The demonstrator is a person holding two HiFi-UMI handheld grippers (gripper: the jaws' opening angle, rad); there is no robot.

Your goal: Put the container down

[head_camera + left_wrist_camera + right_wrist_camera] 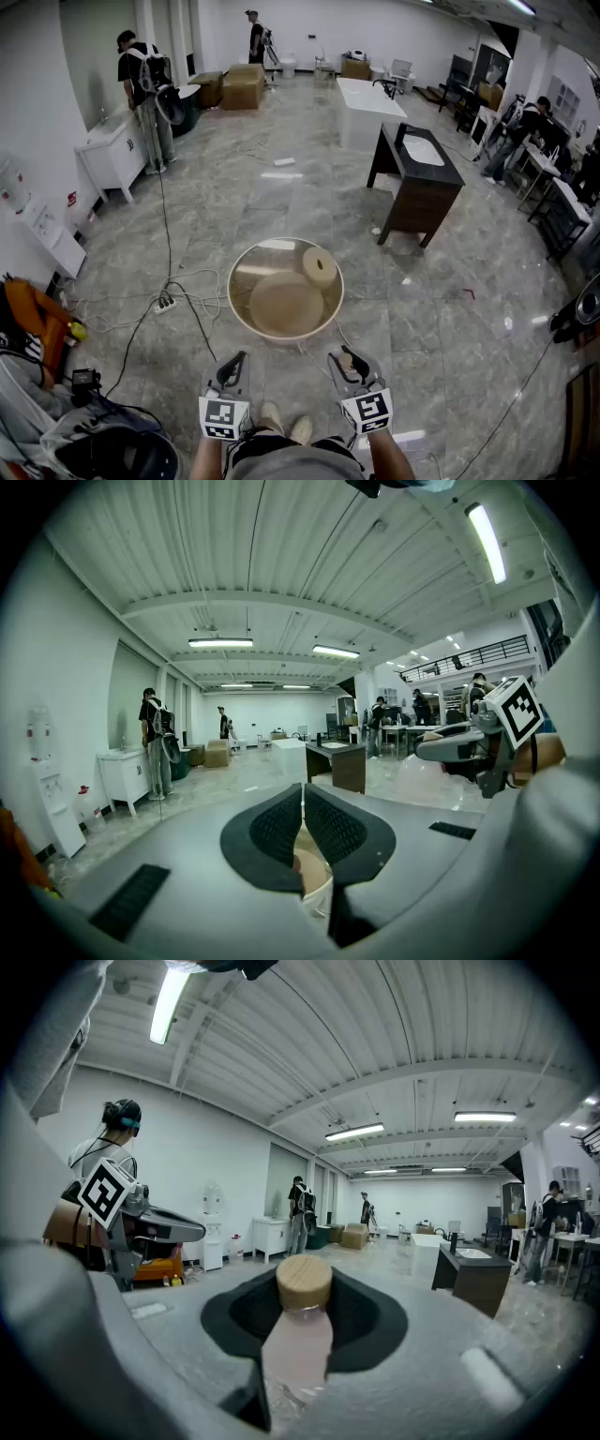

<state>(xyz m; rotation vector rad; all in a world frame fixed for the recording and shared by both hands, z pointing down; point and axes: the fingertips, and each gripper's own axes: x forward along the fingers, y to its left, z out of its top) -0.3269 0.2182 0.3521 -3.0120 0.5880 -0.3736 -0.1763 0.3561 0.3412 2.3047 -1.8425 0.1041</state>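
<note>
the right tool (305, 1312) is spread partway, its dark pads pinching the container (297, 1349), a slim translucent pinkish bottle with a smooth body. its flat round cap (304, 1283) is pale wood and points away from the tool. the left tool (302, 825) has its ribbed black pads pressed together, leaving only a thin slit. the container hangs over the grey marble floor (309, 187), just short of a round beige piece (236, 305) with a glossy top.
</note>
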